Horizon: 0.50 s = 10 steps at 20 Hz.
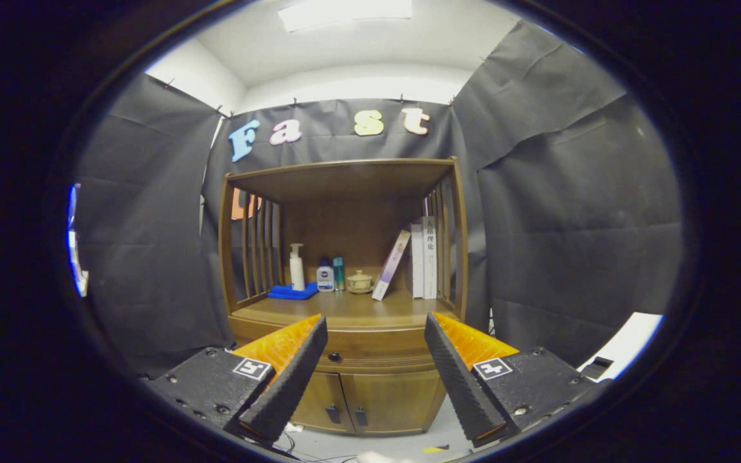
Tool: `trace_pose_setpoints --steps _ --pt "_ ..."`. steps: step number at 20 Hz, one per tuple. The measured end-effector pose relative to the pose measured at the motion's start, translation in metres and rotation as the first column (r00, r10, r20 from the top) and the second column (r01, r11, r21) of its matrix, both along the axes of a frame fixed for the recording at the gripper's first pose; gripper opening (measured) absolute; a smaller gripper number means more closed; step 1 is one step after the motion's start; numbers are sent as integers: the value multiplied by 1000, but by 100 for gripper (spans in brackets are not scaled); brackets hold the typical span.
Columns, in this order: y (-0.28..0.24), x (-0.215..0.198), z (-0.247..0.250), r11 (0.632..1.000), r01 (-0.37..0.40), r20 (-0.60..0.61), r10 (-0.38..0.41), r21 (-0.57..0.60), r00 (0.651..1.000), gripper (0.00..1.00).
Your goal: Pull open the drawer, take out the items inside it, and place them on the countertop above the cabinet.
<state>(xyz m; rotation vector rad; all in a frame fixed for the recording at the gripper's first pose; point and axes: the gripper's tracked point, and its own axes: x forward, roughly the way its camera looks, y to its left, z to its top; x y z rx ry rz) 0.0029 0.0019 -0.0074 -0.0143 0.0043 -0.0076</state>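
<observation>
A brown wooden cabinet [345, 308] stands against the black cloth wall, straight ahead of my fingers. Its drawer [370, 350] is closed, with a small dark knob [334, 356] on the front, just right of my left fingertip. The countertop [345, 312] above the drawer has bare wood along its front. My gripper [375, 325] is open, well short of the cabinet, with nothing between its black ribbed fingers [290, 379]. What the drawer holds is hidden.
On the countertop's back stand a white pump bottle [296, 267], a blue cloth [293, 292], two small bottles [325, 276], a ceramic pot [359, 282] and several books [422, 257]. Two closed doors [370, 402] sit below the drawer. A shelf top roofs the countertop.
</observation>
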Motion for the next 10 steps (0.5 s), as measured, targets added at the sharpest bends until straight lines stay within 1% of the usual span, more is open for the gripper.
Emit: trace_pose_setpoints --steps 5,10 --pt "8 2 -3 1000 -2 15 3 -21 1000 99" --pt "14 15 -13 1000 -6 8 6 -21 1000 99"
